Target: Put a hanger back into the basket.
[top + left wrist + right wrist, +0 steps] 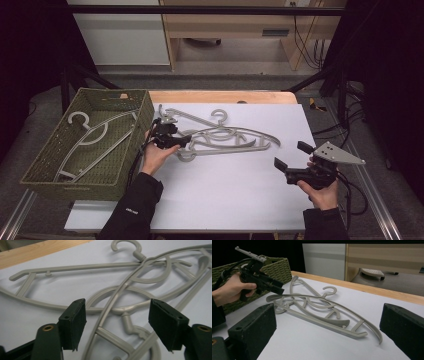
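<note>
3 grey plastic hangers (220,136) overlap on the white table (225,195); 2 lie in the green wicker basket (125,165). Left gripper (117,317) straddles 1 hanger, jaws spread; right gripper (289,160) spread, empty.

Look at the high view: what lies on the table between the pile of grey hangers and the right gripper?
Nothing: in the high view, only bare white tabletop separates the grey hangers from the right gripper.

Black sleeves (134,210) — black fingers (75,322), brass-ringed screw holes.

A pile of hangers (220,135) lies at the table (225,200) centre; the basket (55,170) at frame left holds another hanger (92,135).
</note>
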Tool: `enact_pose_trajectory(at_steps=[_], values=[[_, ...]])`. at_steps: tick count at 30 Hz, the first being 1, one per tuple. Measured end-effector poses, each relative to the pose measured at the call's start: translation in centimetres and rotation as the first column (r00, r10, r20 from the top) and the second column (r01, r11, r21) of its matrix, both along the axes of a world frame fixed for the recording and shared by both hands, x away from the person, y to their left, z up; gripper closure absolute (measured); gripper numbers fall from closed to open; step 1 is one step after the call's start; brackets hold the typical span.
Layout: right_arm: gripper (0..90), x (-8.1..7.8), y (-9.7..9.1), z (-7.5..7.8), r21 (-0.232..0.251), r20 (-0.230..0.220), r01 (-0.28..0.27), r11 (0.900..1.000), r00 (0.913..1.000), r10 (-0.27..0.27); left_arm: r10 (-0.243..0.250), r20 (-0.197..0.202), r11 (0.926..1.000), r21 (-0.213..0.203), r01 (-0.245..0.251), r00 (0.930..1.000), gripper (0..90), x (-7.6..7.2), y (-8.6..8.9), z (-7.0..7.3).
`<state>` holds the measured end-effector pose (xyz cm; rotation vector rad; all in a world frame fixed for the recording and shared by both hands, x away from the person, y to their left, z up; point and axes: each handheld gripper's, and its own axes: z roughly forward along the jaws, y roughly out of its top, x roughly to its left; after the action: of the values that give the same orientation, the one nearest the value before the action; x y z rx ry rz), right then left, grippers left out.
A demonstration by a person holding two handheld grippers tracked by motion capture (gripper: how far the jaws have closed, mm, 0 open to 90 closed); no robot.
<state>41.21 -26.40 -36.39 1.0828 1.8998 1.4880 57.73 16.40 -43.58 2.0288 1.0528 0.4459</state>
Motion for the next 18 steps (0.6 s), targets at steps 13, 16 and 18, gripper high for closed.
enact_pose_trajectory(at_steps=[13, 16, 18], values=[[1.0, -0.1, -0.1, 0.0, 0.004, -0.001, -0.005, 1.0000, 1.0000, 0.005, -0.022, -0.042, 0.9948, 0.098, 0.026, 0.9989, 51.4, 1.4, -0.4, -2.4], [1.0, -0.1, 0.0, 0.0, 0.004, -0.001, -0.006, 1.0000, 1.0000, 0.006, -0.031, -0.065, 0.9907, 0.130, 0.039, 0.9974, 59.6, 1.5, -0.3, -2.9], [1.0, 0.0, 0.0, 0.0, 0.002, -0.002, -0.006, 1.0000, 1.0000, 0.006, -0.041, -0.065, 0.9890, 0.139, 0.049, 0.9971, 61.1, 1.5, -0.3, -3.0]])
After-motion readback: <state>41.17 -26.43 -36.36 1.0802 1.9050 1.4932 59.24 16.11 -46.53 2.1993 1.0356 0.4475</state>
